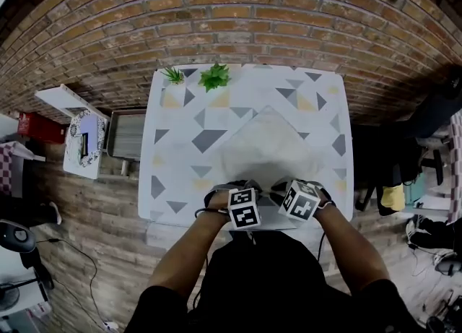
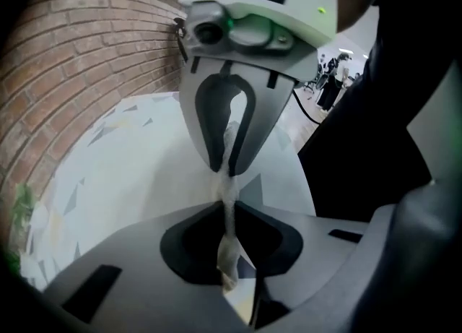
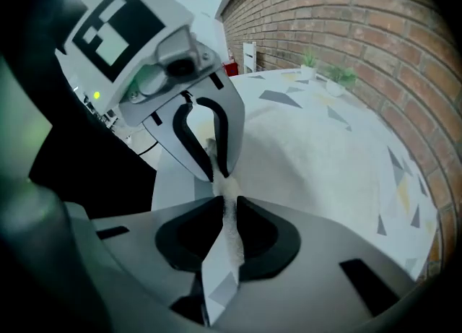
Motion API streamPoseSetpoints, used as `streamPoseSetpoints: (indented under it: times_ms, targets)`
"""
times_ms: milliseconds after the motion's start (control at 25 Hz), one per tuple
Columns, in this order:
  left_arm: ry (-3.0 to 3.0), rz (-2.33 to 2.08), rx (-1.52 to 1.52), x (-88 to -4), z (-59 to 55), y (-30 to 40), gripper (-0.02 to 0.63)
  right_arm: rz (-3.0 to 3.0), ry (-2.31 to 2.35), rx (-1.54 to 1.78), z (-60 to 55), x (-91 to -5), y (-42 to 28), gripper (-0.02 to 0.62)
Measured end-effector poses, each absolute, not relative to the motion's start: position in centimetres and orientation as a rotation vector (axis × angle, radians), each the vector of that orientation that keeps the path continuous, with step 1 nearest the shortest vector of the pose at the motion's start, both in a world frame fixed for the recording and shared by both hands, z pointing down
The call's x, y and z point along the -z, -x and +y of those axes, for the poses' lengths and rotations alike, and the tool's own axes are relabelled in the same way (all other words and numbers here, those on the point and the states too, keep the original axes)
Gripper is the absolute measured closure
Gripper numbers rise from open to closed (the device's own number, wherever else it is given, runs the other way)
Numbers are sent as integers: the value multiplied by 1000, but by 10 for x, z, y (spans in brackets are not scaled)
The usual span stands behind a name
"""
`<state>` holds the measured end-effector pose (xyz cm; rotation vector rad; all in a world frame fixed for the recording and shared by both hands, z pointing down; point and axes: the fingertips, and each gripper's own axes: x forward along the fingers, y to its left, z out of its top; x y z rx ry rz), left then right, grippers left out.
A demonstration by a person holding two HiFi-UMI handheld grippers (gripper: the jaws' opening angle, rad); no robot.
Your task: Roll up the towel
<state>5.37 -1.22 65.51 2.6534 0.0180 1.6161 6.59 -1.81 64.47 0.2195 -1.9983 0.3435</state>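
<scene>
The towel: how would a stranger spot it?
Find the triangle-patterned table by the brick wall. The towel lies on it, its near edge pinched by the left gripper and right gripper. Unlike the table's grey and yellow triangles, it is plain white.

The right tool [image 3: 229, 209] had its jaws pressed together on the near edge of the pale towel [image 3: 317, 158], a fold of cloth hanging down between them. Just beyond it, the left tool [image 3: 216, 171] pointed down at the same edge, and its dark-lined jaws pinched the cloth too. The rest of the towel lay spread over the white desk [image 3: 278, 86] with its grey and yellow triangles. Two small green plants [image 3: 338, 75] stood at the desk's far end, beside the brick wall [image 3: 361, 14].
</scene>
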Motion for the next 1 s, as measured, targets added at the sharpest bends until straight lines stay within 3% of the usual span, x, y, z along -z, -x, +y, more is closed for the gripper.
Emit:
streamPoseSetpoints:
  times_ms: [440, 720, 800, 1000]
  targets:
    - [-2517, 45, -1499, -652, -23, -52, 552, -2004, -265, -241, -12, -645, -59, 471]
    - [-2616, -64, -1557, -646, -34, -44, 519, -1959, -277, -175, -26, -658, -61, 523]
    - [-2677, -105, -1612, -642, -38, -43, 478, -1962, -269, -215, -28, -659, -61, 534]
    - [-2777, -52, -1707, -637, -30, -48, 476, -1983, -261, -385, -32, -660, -63, 543]
